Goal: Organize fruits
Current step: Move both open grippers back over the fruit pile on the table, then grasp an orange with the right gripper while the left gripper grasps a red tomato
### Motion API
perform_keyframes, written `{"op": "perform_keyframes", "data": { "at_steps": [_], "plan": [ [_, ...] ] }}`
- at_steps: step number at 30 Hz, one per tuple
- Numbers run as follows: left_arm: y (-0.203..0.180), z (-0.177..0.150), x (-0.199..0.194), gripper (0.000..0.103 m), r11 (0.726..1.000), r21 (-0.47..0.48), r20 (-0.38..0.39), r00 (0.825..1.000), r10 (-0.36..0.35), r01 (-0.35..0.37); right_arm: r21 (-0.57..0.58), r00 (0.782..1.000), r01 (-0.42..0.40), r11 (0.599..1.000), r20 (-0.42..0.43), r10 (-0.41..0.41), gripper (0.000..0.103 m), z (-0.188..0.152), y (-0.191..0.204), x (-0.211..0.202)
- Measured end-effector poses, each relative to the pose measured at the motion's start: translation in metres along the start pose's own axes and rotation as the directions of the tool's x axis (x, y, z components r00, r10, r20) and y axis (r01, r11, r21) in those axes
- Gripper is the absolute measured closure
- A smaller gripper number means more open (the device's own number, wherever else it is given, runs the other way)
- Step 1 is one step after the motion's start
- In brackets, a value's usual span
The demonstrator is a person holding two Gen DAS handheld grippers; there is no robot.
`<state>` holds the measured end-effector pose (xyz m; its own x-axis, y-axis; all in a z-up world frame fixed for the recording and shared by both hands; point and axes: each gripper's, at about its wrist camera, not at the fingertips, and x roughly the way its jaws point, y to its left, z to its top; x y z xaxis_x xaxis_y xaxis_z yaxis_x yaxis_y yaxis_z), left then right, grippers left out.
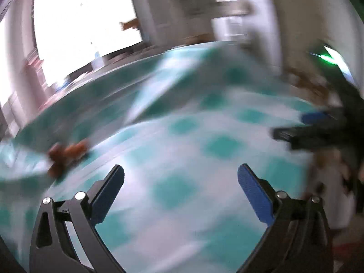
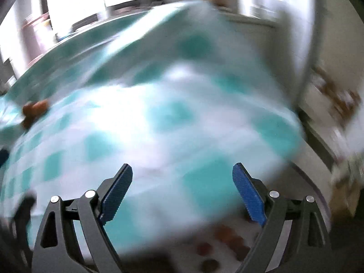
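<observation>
Both views are smeared by motion. My left gripper [image 1: 180, 173] is open above a teal-and-white checked cloth [image 1: 182, 141], with nothing between its blue pads. My right gripper [image 2: 182, 170] is open too, empty, over the same cloth [image 2: 141, 118]. A few blurred orange-brown fruits [image 1: 68, 153] lie on the cloth at the left; the right wrist view shows these fruits [image 2: 34, 111] at its left edge. The right gripper [image 1: 302, 127] also appears at the right of the left wrist view, fingers apart. More reddish-brown blurs [image 2: 227, 238] lie low between my right fingers; what they are I cannot tell.
The cloth covers a table whose far edge [image 1: 136, 52] meets a bright window [image 1: 86, 27]. A folded-up corner of cloth [image 1: 163, 84] rises in the middle. To the right, past the table edge [image 2: 302, 150], pale cabinets and floor [image 2: 329, 118] are visible.
</observation>
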<state>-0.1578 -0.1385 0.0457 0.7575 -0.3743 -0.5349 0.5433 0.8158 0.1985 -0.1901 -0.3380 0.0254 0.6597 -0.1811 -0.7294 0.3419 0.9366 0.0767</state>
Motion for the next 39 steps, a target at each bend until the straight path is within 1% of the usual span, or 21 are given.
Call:
{"op": "perform_keyframes", "data": {
  "at_steps": [2, 3, 6, 8, 9, 11, 12, 13, 15, 16, 17, 19, 21, 23, 26, 27, 31, 32, 33, 35, 39],
  "plan": [
    [0.046, -0.003, 0.013, 0.003, 0.992, -0.099, -0.050, 0.996, 0.080, -0.085, -0.087, 0.998, -0.068, 0.994, 0.000, 0.068, 0.016, 0.014, 0.048, 0.017],
    [0.075, -0.007, 0.021, 0.002, 0.978, -0.159, -0.084, 0.989, 0.122, -0.134, -0.124, 0.996, -0.092, 0.988, -0.003, 0.092, 0.016, 0.018, 0.068, 0.024],
    [0.148, -0.020, 0.033, 0.002, 0.919, -0.298, -0.169, 0.962, 0.216, -0.258, -0.239, 0.989, -0.150, 0.959, -0.028, 0.147, 0.016, 0.035, 0.131, 0.051],
    [0.194, -0.031, 0.032, 0.002, 0.862, -0.389, -0.206, 0.943, 0.261, -0.324, -0.295, 0.982, -0.188, 0.937, -0.042, 0.184, 0.016, 0.047, 0.163, 0.067],
    [0.209, -0.036, 0.029, 0.002, 0.841, -0.420, -0.215, 0.938, 0.273, -0.341, -0.322, 0.979, -0.205, 0.925, -0.053, 0.198, 0.016, 0.054, 0.183, 0.078],
    [0.242, -0.050, 0.019, 0.002, 0.778, -0.509, -0.226, 0.929, 0.293, -0.369, -0.343, 0.972, -0.235, 0.910, -0.082, 0.220, 0.016, 0.067, 0.209, 0.096],
    [0.253, -0.055, 0.017, 0.002, 0.755, -0.537, -0.229, 0.926, 0.299, -0.376, -0.347, 0.967, -0.256, 0.902, -0.103, 0.234, 0.016, 0.075, 0.225, 0.107],
    [0.264, -0.063, 0.012, 0.002, 0.720, -0.579, -0.236, 0.924, 0.301, -0.382, -0.353, 0.963, -0.269, 0.896, -0.120, 0.242, 0.016, 0.079, 0.237, 0.116],
    [0.278, -0.073, 0.003, 0.002, 0.663, -0.648, -0.243, 0.926, 0.289, -0.376, -0.380, 0.962, -0.273, 0.884, -0.134, 0.239, 0.017, 0.092, 0.267, 0.133],
    [0.285, -0.077, -0.003, 0.002, 0.632, -0.681, -0.233, 0.928, 0.292, -0.370, -0.403, 0.964, -0.267, 0.875, -0.129, 0.235, 0.018, 0.096, 0.282, 0.139],
    [0.288, -0.078, -0.006, 0.002, 0.617, -0.693, -0.229, 0.925, 0.304, -0.374, -0.425, 0.966, -0.258, 0.868, -0.123, 0.227, 0.020, 0.099, 0.295, 0.144],
    [0.288, -0.082, -0.012, 0.002, 0.601, -0.693, -0.234, 0.913, 0.335, -0.398, -0.450, 0.970, -0.243, 0.860, -0.122, 0.210, 0.024, 0.106, 0.312, 0.155],
    [0.291, -0.083, -0.012, 0.002, 0.597, -0.693, -0.241, 0.911, 0.335, -0.403, -0.468, 0.975, -0.223, 0.855, -0.125, 0.186, 0.029, 0.111, 0.325, 0.168],
    [0.289, -0.085, -0.010, 0.002, 0.597, -0.696, -0.248, 0.914, 0.322, -0.399, -0.447, 0.973, -0.232, 0.864, -0.123, 0.198, 0.032, 0.122, 0.333, 0.177],
    [0.287, -0.083, -0.006, 0.002, 0.606, -0.690, -0.249, 0.916, 0.314, -0.395, -0.422, 0.967, -0.254, 0.870, -0.144, 0.212, 0.035, 0.134, 0.343, 0.190],
    [0.286, -0.082, -0.005, 0.002, 0.611, -0.687, -0.247, 0.917, 0.314, -0.394, -0.419, 0.965, -0.258, 0.871, -0.151, 0.213, 0.039, 0.135, 0.346, 0.194],
    [0.281, -0.082, 0.002, 0.002, 0.627, -0.669, -0.261, 0.916, 0.306, -0.400, -0.380, 0.960, -0.275, 0.883, -0.161, 0.230, 0.043, 0.146, 0.348, 0.204],
    [0.281, -0.083, 0.004, 0.002, 0.629, -0.666, -0.268, 0.915, 0.301, -0.402, -0.380, 0.957, -0.285, 0.880, -0.161, 0.240, 0.050, 0.147, 0.348, 0.204],
    [0.280, -0.084, 0.006, 0.002, 0.630, -0.663, -0.275, 0.914, 0.298, -0.405, -0.380, 0.947, -0.320, 0.868, -0.169, 0.275, 0.066, 0.146, 0.348, 0.202],
    [0.280, -0.086, 0.011, 0.002, 0.632, -0.662, -0.290, 0.915, 0.280, -0.403, -0.390, 0.942, -0.334, 0.858, -0.165, 0.292, 0.065, 0.141, 0.344, 0.194],
    [0.282, -0.090, 0.015, 0.002, 0.616, -0.676, -0.305, 0.915, 0.264, -0.404, -0.320, 0.901, -0.434, 0.842, -0.169, 0.400, 0.066, 0.122, 0.310, 0.167]
  ]
}}
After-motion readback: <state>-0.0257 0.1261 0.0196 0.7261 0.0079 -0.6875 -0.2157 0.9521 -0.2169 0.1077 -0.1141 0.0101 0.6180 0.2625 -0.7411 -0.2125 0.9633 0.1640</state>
